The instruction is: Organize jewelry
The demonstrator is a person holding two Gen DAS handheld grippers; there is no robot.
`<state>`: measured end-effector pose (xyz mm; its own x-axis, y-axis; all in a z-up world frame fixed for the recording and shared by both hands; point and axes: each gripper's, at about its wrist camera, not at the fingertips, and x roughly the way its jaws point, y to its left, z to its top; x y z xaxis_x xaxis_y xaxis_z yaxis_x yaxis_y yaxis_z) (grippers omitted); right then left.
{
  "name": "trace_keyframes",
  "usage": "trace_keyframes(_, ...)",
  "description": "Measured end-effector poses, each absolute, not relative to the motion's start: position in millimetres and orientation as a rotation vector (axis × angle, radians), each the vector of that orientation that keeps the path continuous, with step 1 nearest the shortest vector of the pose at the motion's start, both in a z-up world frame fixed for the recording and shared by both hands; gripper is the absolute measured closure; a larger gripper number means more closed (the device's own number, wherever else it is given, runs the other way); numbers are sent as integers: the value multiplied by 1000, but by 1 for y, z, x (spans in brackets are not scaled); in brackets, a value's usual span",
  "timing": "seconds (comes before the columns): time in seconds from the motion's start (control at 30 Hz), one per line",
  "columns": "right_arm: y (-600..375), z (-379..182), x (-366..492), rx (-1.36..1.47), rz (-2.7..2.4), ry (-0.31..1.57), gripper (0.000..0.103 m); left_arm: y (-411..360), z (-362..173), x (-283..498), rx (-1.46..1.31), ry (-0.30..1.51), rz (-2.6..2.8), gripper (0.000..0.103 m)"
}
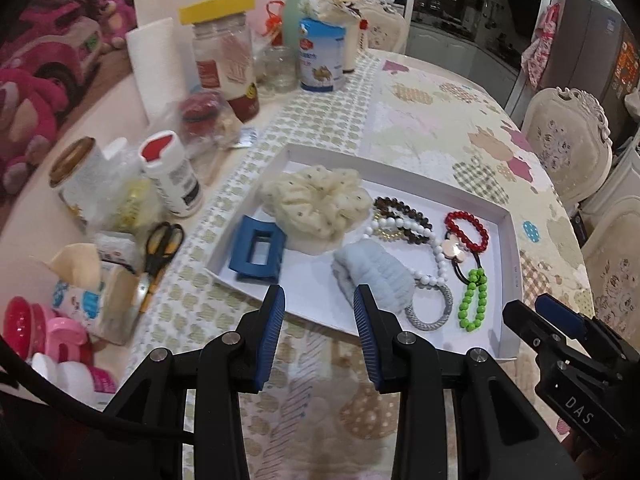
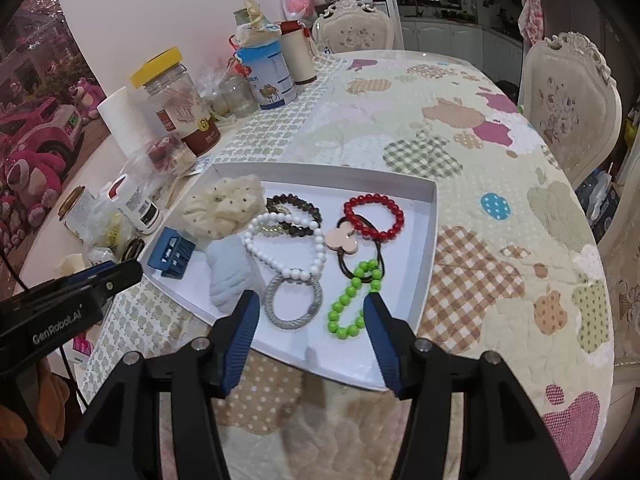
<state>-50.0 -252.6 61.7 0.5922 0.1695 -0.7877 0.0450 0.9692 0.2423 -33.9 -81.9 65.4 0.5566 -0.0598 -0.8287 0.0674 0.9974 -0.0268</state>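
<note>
A shallow white tray (image 1: 508, 264) (image 2: 430, 240) lies on the patterned tablecloth and holds the jewelry. In it lie a cream scrunchie (image 1: 316, 200) (image 2: 224, 204), a blue claw clip (image 1: 256, 254) (image 2: 172, 254), a pale blue scrunchie (image 1: 372, 272) (image 2: 230, 276), brown beads (image 1: 404, 216) (image 2: 296, 208), white beads (image 1: 436, 260) (image 2: 288, 248), a red bead bracelet (image 1: 468, 228) (image 2: 374, 214), a grey hair tie (image 1: 430, 310) (image 2: 292, 300) and green beads (image 1: 474, 300) (image 2: 352, 304). My left gripper (image 1: 320, 300) hovers open over the tray's near edge, empty. My right gripper (image 2: 308, 308) is open and empty above the near side.
Jars, cans and bottles (image 1: 224, 52) crowd the table's left back, with a paper roll (image 1: 158, 68) and scissors (image 1: 162, 252). Ornate chairs (image 2: 568, 108) stand on the right side of the table. Bare tablecloth (image 2: 480, 140) stretches right of the tray.
</note>
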Motion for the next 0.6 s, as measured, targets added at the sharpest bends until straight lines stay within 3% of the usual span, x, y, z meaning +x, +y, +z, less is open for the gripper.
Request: trace_keyframes(0.6, -237, 88, -50, 232, 62, 892, 39, -77, 88, -43, 24, 921, -74, 77)
